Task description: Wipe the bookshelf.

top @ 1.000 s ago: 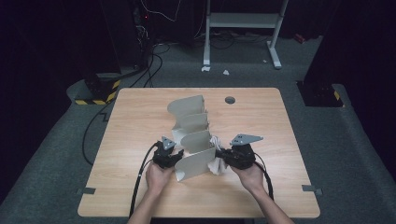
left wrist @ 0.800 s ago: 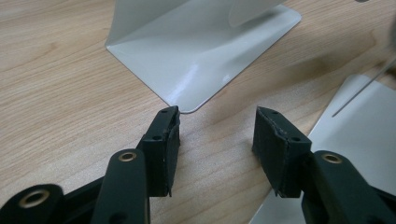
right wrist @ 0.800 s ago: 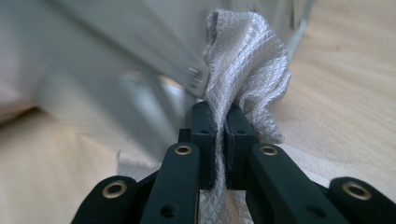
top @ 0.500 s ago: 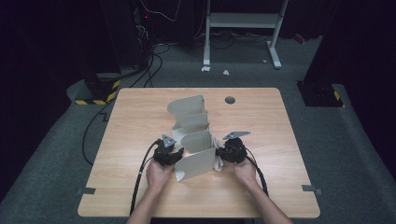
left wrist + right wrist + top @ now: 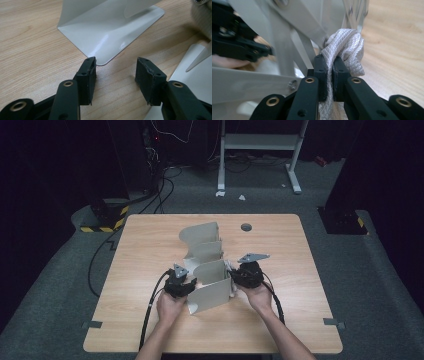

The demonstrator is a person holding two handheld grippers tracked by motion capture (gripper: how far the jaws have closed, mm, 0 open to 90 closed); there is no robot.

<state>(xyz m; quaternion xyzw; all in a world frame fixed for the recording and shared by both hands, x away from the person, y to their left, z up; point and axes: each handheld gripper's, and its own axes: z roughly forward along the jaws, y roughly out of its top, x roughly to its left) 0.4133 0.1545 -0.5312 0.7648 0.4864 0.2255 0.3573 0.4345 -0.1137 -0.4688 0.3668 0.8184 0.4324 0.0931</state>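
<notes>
White cloth (image 5: 347, 47) pinched (R gripper (image 5: 329, 67)), 1 rack (image 5: 205, 265), 2 grippers

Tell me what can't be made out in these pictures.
- Right gripper view: the white cloth's lower end, cut off by the bottom edge behind the right hand-held gripper.
- High view: how the cloth joins the folding rack; too small.
- Left gripper view: rack panels run past the edges.

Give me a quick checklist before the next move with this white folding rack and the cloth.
1. Right gripper shut on the white cloth: ok.
2. Cloth bunched against the rack's frame, free or caught: cannot tell.
3. Left gripper open, nothing between its fingers: ok.
4. Left fingers beside the rack panel's rounded corner, not gripping it: ok.
5. Rack upright on the table: ok.
</notes>
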